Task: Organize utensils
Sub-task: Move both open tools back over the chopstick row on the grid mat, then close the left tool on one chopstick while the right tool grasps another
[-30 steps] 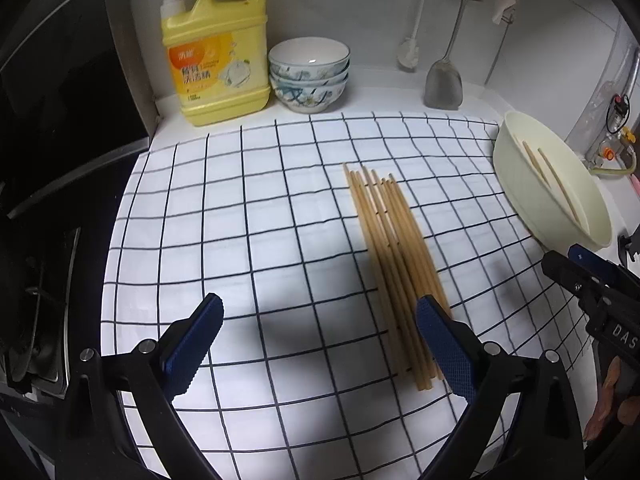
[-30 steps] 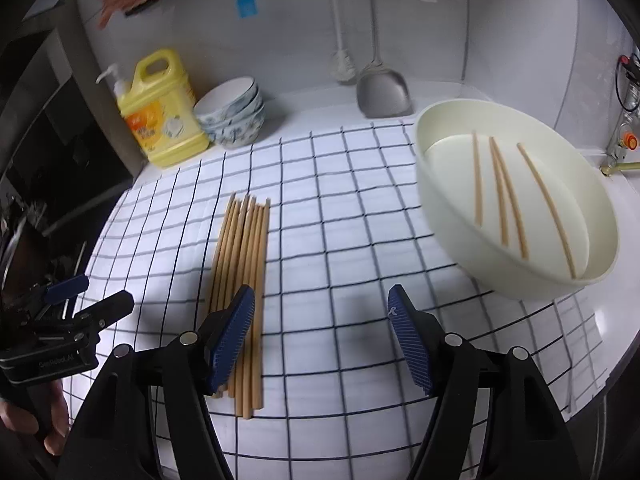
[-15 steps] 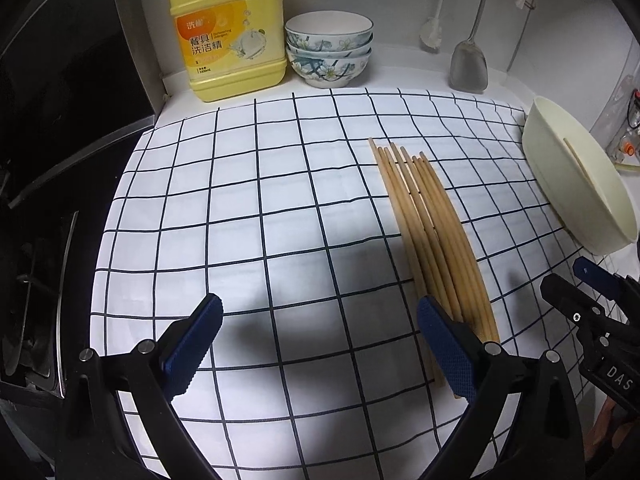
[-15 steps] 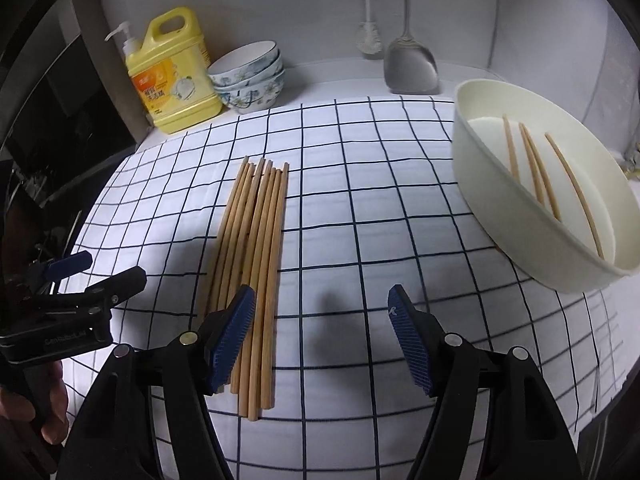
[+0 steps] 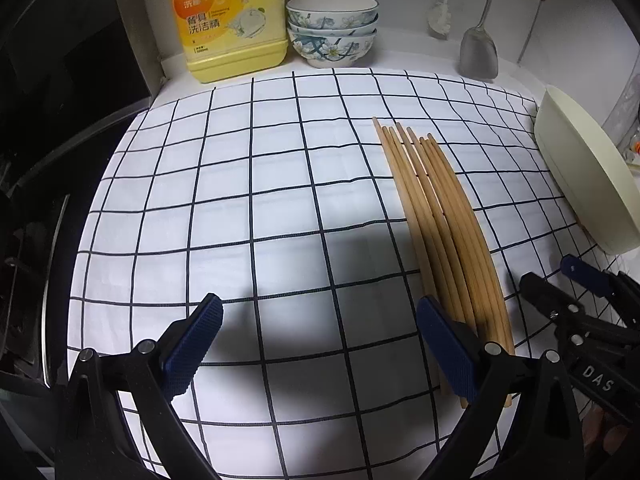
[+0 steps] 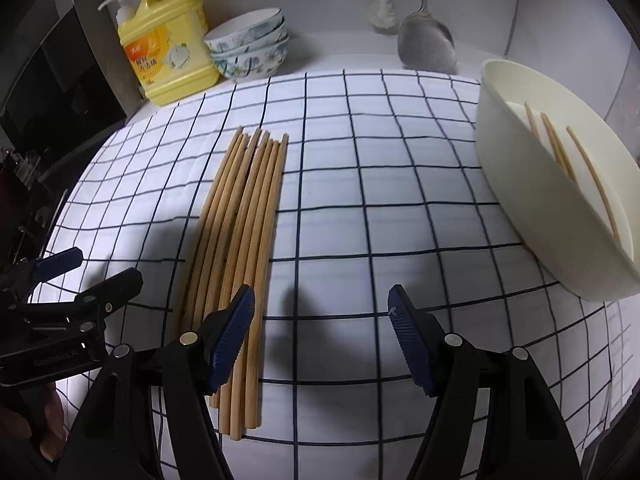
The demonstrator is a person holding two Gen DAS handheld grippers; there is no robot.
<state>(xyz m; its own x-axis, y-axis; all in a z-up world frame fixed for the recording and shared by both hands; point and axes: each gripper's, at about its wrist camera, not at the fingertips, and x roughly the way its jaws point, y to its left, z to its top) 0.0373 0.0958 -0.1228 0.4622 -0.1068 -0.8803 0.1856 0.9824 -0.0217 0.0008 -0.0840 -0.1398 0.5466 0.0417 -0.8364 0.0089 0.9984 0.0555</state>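
On a checked kitchen cloth (image 6: 400, 208), both grippers (image 5: 320, 344) (image 6: 320, 332) gaping empty over chopsticks (image 6: 244, 216); clumsy pinch could scatter the row.

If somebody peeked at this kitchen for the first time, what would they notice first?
Probably the bundle of wooden chopsticks lying in the middle of the white cloth with black grid lines. Next, the big yellow dish-soap jug at the back left beside stacked flowered bowls, and the cream plastic basin on the right holding a few more chopsticks.
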